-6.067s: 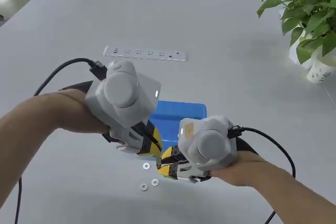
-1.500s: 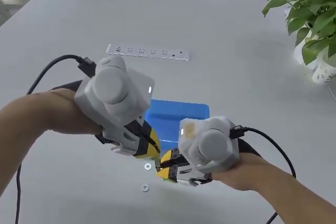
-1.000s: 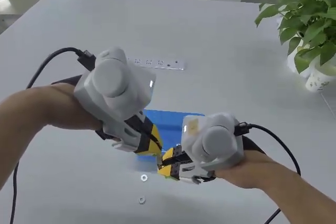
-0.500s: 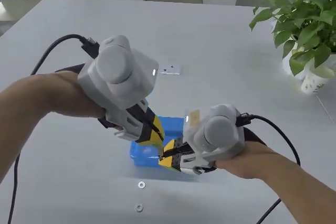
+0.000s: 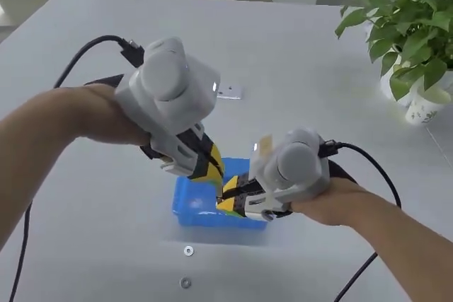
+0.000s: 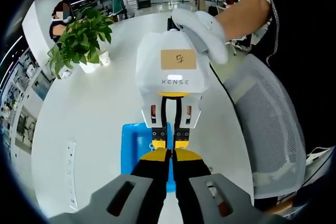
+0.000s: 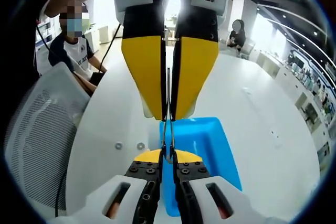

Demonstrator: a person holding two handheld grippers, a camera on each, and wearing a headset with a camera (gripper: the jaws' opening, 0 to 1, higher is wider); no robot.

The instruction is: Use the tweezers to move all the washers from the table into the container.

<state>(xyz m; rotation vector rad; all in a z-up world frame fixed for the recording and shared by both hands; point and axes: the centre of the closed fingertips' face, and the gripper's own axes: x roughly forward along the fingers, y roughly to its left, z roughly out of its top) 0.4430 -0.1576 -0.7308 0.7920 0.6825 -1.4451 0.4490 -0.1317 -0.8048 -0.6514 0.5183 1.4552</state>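
Thin metal tweezers (image 7: 167, 125) run between the two grippers, which face each other tip to tip. My left gripper (image 5: 214, 172) is shut on the tweezers, its yellow jaws coming in from the top of the right gripper view. My right gripper (image 7: 168, 156) is shut on the tweezers' lower end. Both meet above the blue container (image 5: 198, 211), near its front rim. Two washers (image 5: 187, 250) (image 5: 185, 283) lie on the white table in front of the container, seen as a pair (image 7: 119, 145) (image 7: 140, 146) beside it. I cannot tell whether the tweezers hold a washer.
A white power strip (image 5: 228, 93) lies beyond the container. A potted plant (image 5: 407, 40) stands at the table's far right. Cables trail from both grippers. A mesh chair (image 7: 37, 129) and a seated person are off the table's near side.
Three washers lay on the table 6.1 s ago; two lie there now. Both grippers, with the tweezers, have gone from above the washers to above the blue container.
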